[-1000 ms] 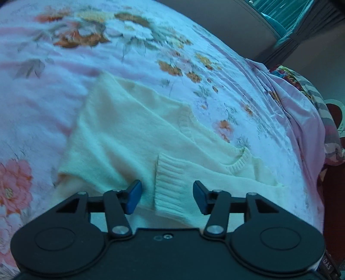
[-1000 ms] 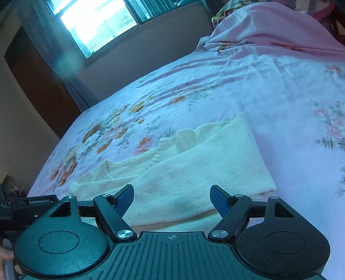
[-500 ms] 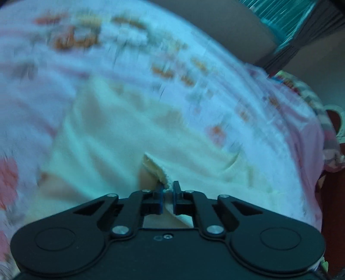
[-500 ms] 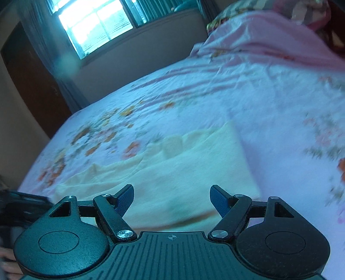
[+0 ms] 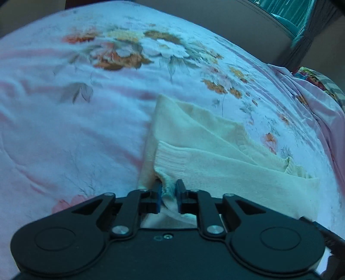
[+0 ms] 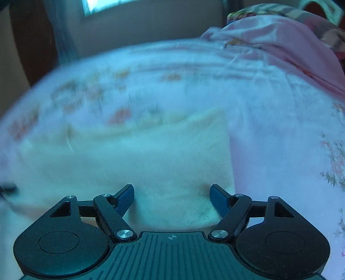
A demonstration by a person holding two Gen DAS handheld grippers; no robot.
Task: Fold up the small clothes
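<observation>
A bed [image 5: 86,133] with a pink flowered sheet fills the room, a bunched pink blanket [image 6: 280,41] and a window [image 6: 103,6] at its far side. A cream sweater [image 5: 215,155] lies partly folded near the edge, long side running across. The left tongs [image 5: 168,193] pinch its ribbed cuff [image 5: 172,159], jaws easing apart. The right tongs [image 6: 172,199] stand wide open over the sweater's hem.

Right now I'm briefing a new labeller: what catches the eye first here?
The cream sweater lies on the floral bedsheet, its ribbed cuff bunched between the opening left tongs. The right tongs hang open over the sweater's blurred body, and a rumpled pink blanket sits beyond.
</observation>
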